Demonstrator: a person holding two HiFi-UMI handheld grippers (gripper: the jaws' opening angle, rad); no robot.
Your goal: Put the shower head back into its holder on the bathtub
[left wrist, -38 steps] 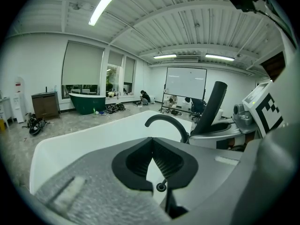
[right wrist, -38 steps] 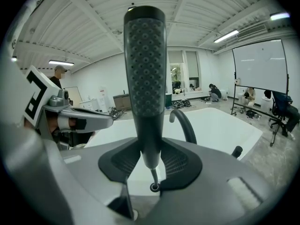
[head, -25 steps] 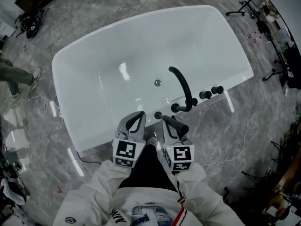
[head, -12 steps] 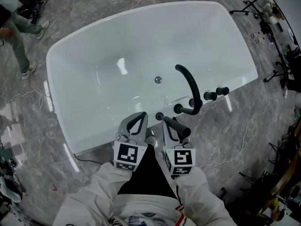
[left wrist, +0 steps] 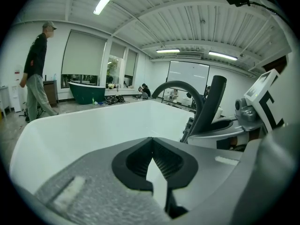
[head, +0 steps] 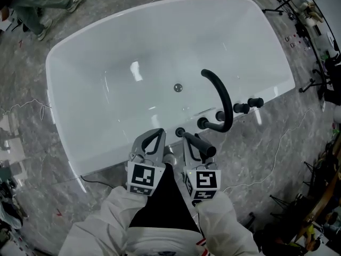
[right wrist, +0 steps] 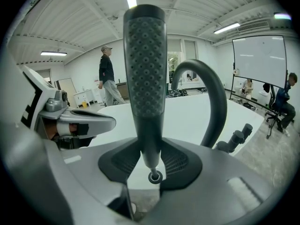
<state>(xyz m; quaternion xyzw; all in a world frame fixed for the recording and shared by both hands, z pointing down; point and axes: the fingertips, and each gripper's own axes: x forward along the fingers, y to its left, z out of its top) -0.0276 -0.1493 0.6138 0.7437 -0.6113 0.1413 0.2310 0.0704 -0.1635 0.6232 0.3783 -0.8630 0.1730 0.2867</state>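
Item 1. Left gripper (head: 157, 133): we hold it low at 6 o'clock in the head view, white sleeve (head: 114, 212) behind, tips aimed at 12; jaws pressed together, nothing between them.

Item 2. Right gripper (head: 193, 141): just beside the left, same heading; jaws pinching the dark shower head (right wrist: 144, 74), which stands upright between them, over the tub's near rim.

Item 3. White bathtub (head: 96, 57): fills the centre; drain (head: 178, 88) mid-basin; small dark round fitting (head: 179, 132) on the near rim; black curved faucet spout (head: 222, 97) at 3 o'clock, two knobs (head: 249, 105) beyond.

Item 4. Grey marble floor (head: 287, 143): trailing cables; a person (head: 42, 1) at 11 o'clock; stands (head: 319, 52) at 2.
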